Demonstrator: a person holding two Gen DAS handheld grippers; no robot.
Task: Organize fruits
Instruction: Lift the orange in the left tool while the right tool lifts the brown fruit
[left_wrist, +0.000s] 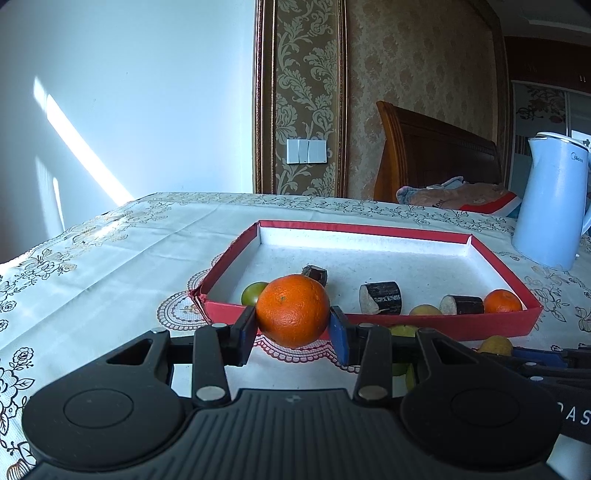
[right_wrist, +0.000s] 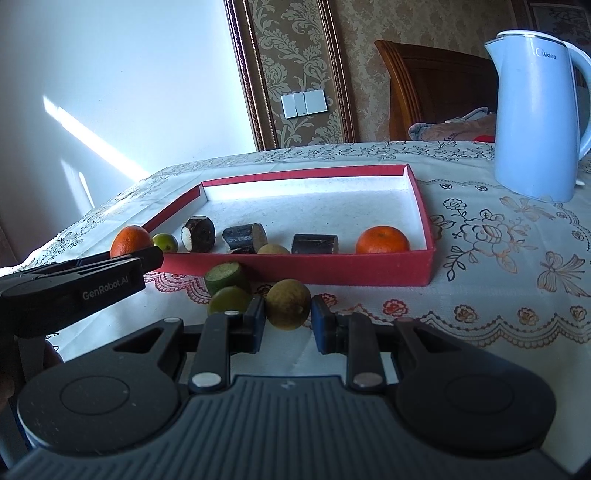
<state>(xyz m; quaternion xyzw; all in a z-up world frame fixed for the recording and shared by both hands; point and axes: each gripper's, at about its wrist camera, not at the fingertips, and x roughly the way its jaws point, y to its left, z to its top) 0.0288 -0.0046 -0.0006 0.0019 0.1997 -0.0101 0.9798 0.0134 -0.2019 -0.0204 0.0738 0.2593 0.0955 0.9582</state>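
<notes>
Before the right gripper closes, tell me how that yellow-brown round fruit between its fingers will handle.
The yellow-brown fruit looks round, so it will probably roll on the tablecloth if nudged. The right gripper brackets it with a slight gap; its smooth-looking skin might slip unless gripped across the middle.

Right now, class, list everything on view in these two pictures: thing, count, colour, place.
Tray: one, red walls, white floor, on the table.
Oranges: two, orange; one held near the tray's left corner, one inside at right.
Cane pieces: three, dark, in the tray.
Green fruit: one, in the tray at left.
Yellowish fruit: two; one in the tray, one on the cloth.
Green pieces: two, on the cloth before the tray.
Kettle: one, white, right of the tray.
Tablecloth: one, white, floral.
Left tool: shut on an orange.
Right tool: open around the yellowish fruit on the cloth.
</notes>
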